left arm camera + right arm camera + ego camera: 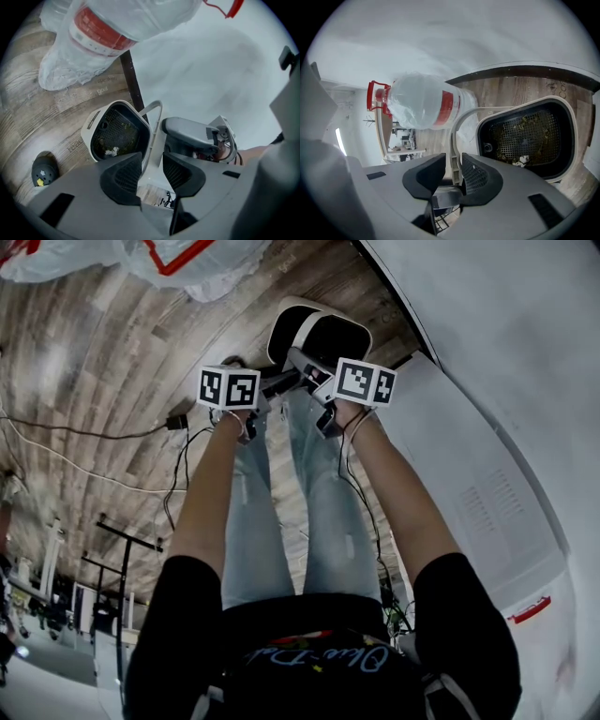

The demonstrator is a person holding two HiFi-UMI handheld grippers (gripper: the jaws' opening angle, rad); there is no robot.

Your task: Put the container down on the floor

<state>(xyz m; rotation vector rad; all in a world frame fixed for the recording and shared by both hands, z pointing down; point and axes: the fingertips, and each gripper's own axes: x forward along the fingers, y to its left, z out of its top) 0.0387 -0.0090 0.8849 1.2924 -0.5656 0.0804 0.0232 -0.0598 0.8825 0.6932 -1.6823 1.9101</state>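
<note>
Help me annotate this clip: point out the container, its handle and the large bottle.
container point(87, 127): left gripper view, white outer rim.
handle point(453, 140): right gripper view, upright white stretch.
large bottle point(419, 101): right gripper view, clear wrapped body.

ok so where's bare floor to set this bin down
Bare wood floor lies left of the white container, between it and the plastic-wrapped water bottle. Farther left, cables cross the planks. The right is crowded: the white wall hems the container in, and the person's legs fill the near side.
</note>
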